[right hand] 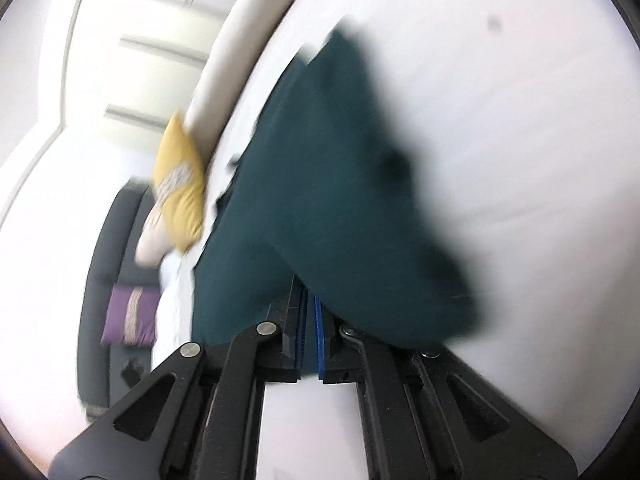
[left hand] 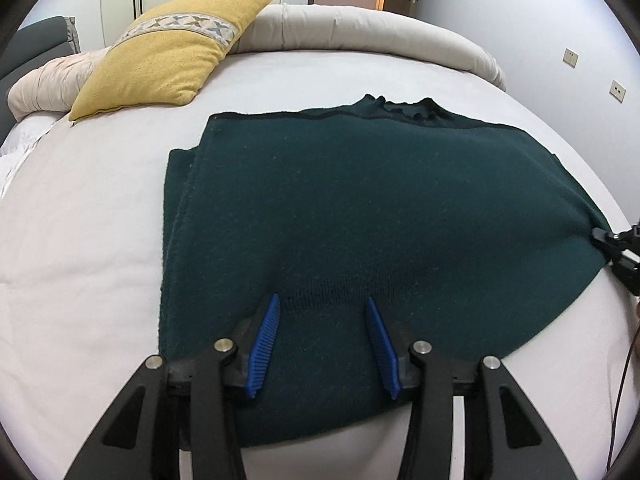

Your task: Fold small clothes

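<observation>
A dark green knit sweater (left hand: 360,216) lies partly folded on the white bed (left hand: 80,240), collar at the far side. My left gripper (left hand: 322,304) is open, its blue pads just above the sweater's near hem, holding nothing. My right gripper (right hand: 310,304) is shut on the sweater (right hand: 320,184) and lifts one edge off the bed; the view is blurred by motion. The right gripper also shows at the right edge of the left wrist view (left hand: 600,236), pinching the sweater's right edge.
A yellow pillow (left hand: 172,56) and a rolled beige duvet (left hand: 360,28) lie at the far side of the bed. A wall with sockets (left hand: 618,90) is on the right. A dark sofa with a purple cushion (right hand: 128,316) stands beyond the bed.
</observation>
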Demonstrator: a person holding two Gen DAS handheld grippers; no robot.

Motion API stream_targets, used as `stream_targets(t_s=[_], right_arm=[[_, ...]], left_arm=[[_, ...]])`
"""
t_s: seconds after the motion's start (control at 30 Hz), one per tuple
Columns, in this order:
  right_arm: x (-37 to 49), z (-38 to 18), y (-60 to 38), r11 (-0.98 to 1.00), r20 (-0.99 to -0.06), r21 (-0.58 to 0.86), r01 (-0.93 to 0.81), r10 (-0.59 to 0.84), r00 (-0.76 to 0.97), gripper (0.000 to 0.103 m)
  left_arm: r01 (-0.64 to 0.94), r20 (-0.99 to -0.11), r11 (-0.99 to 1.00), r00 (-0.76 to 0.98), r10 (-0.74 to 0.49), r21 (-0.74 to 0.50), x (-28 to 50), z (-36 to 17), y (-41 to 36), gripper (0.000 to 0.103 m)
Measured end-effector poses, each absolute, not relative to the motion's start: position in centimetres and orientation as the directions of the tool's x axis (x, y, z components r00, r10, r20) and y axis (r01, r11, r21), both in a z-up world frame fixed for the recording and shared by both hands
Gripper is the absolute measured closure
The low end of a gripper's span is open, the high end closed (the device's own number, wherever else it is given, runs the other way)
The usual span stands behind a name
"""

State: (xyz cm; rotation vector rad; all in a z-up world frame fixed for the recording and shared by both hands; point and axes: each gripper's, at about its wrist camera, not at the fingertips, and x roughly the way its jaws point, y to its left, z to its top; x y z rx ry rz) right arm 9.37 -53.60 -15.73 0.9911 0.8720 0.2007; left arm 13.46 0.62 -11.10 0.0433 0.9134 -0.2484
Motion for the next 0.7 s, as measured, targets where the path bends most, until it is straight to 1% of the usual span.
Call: stream_targets(t_s=[0.13,0.17,0.33,0.47,0.5,0.57,0.7], right_arm=[[7.8,-12.5,-54.6,0.644,-0.609,0.719,0.262,0.404,0.682,0.092],[8.0,-11.6,-54.1,0.667,-0.618,0.7,0.255,0.386,0.685,0.091],[11.6,-8.4,-46.3,0.735,-0.614,0.668,0.117,0.455,0.645,0.091],[16.5,-8.1,-38.2,0.753,-0.629,0.658,0.011,0.542,0.558,0.091],[17.6,-8.2,-36.4,0.757,-0.636,0.653,-0.01,0.555,0.536,0.09],[19.3,-9.0,-34.2,0.759,-0.648,0.651,-0.018,0.568,0.507,0.087],[21.3,-11.4,-32.8,0.738,-0.646,0.675,0.011,0.584,0.492,0.088]], left_arm=[[0.231,-0.79,0.97,0.579,-0.199,-0.075,13.5,-11.2,0.5,0.054],[0.231,-0.791,0.97,0.578,-0.199,-0.075,13.5,-11.2,0.4,0.054],[0.226,-0.794,0.97,0.571,-0.207,-0.09,13.6,-11.1,0.6,0.054],[0.229,-0.796,0.969,0.566,-0.214,-0.098,13.8,-11.2,0.7,0.054],[0.23,-0.796,0.968,0.564,-0.218,-0.102,13.9,-11.2,0.7,0.054],[0.232,-0.796,0.967,0.562,-0.224,-0.108,13.8,-11.2,0.8,0.054],[0.245,-0.791,0.96,0.555,-0.256,-0.138,13.5,-11.2,1.5,0.054]])
